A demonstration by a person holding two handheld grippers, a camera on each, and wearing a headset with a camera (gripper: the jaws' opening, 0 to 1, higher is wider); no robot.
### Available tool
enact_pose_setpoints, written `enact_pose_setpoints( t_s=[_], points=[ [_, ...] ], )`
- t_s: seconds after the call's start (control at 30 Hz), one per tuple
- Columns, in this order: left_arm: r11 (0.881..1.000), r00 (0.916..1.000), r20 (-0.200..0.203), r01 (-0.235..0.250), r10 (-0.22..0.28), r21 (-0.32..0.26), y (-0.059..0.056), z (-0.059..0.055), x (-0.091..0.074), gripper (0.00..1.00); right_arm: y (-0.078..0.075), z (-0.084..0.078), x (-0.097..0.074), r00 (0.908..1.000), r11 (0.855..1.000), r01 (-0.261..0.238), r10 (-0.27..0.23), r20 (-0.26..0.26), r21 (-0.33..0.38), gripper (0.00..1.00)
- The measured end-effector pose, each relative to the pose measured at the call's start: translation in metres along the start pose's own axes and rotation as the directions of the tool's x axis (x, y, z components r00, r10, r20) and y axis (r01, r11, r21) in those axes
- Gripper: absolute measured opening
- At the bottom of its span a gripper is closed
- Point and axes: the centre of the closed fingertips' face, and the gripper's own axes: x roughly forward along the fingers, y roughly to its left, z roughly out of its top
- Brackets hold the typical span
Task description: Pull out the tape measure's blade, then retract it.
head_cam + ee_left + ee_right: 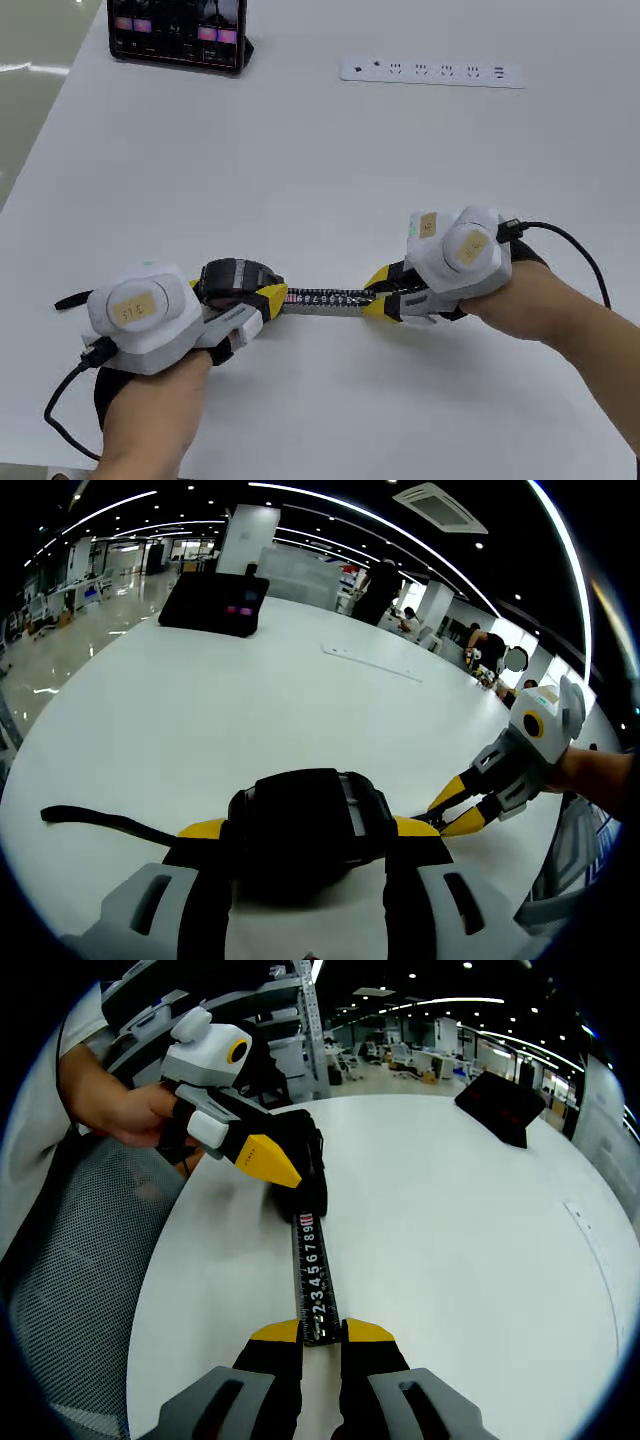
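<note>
Left gripper (246,300): jaws spread wide, clamped on both sides of the black tape measure case (232,279), which sits on the white table (300,170).
Blade (312,1280): a short stretch is out, numbers up, running flat from the case to the right.
Right gripper (320,1332): jaws almost together, pinching the blade's tip.
Risk 1: that pinch is narrow. Tug too hard and the tip slips, and the blade whips home.
Risk 2: pull off-line and the case twists in the left jaws, or the blade kinks.
</note>
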Motion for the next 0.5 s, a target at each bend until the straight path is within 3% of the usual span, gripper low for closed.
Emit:
enact_pose_setpoints(
  t_s=[0.5],
  points=[
    [1.000, 1.0000, -0.002, 0.005, -0.005, -0.002, -0.001, 0.000, 0.000, 0.57, 0.006, 0.020, 0.019, 0.9990, 1.000, -0.023, 0.024, 0.037, -0.010, 0.10]
  ],
)
